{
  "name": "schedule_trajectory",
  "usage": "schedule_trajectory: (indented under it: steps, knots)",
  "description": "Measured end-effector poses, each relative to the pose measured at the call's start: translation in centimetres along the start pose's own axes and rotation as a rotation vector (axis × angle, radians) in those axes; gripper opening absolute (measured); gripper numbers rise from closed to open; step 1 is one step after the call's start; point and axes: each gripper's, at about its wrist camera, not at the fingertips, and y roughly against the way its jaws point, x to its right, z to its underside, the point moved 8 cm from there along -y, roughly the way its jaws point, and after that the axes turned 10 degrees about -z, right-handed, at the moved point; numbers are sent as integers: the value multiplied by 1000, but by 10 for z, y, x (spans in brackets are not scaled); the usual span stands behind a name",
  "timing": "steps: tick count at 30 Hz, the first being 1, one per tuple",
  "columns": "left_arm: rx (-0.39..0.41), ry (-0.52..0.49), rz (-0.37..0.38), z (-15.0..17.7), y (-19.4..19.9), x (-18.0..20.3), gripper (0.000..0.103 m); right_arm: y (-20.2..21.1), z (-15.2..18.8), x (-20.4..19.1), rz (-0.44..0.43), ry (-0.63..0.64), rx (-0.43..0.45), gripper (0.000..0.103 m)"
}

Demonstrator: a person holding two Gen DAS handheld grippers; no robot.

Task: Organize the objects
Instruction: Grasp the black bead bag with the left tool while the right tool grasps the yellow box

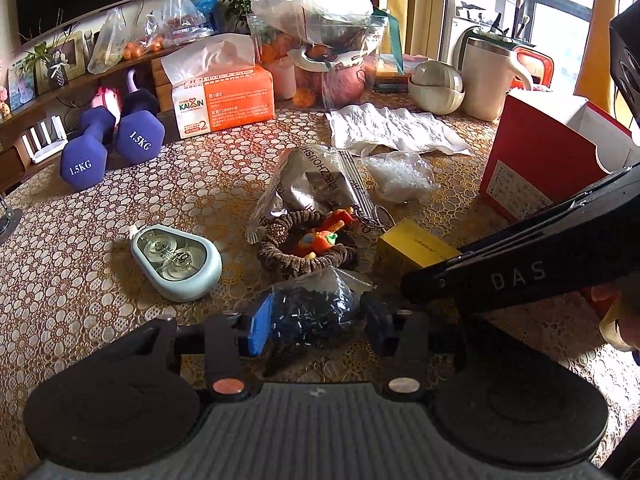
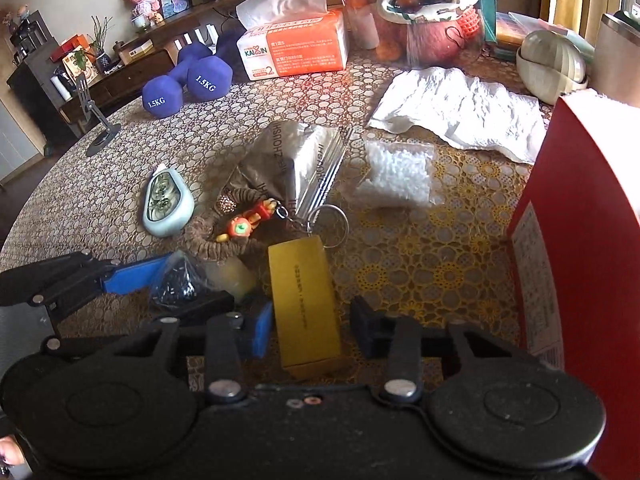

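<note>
A small clear bag of dark bits (image 1: 316,308) lies on the patterned tablecloth (image 1: 100,240). My left gripper (image 1: 316,322) is shut on it, blue pad on its left and black pad on its right. In the right wrist view a yellow box (image 2: 304,296) lies lengthwise between the jaws of my right gripper (image 2: 308,330). The blue pad is at its left side and a thin gap shows at the right pad. A brown scrunchie (image 1: 280,248), an orange toy keychain (image 1: 324,236), a correction tape (image 1: 176,260) and a silver foil packet (image 1: 308,184) lie just beyond.
A red box (image 2: 580,240) stands close on the right. Further back are a bag of white beads (image 2: 396,176), crumpled paper (image 2: 460,112), two purple dumbbells (image 1: 112,140), a tissue pack (image 1: 224,100), bowls (image 1: 436,84), a mug (image 1: 488,76) and bags of fruit (image 1: 320,40).
</note>
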Motion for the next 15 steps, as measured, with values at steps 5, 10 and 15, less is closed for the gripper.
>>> schedule_trajectory:
  steps: [5, 10, 15]
  knots:
    - [-4, -10, -3, -1, 6, 1, 41, 6, -1, -1, 1, -8, 12, 29]
    - [-25, -6, 5, -3, 17, 0, 40, 19, 2, -4, -13, -31, 31, 28]
    - [-38, -5, 5, -9, 34, -1, 40, 43, 7, -16, -35, -20, 56, 28]
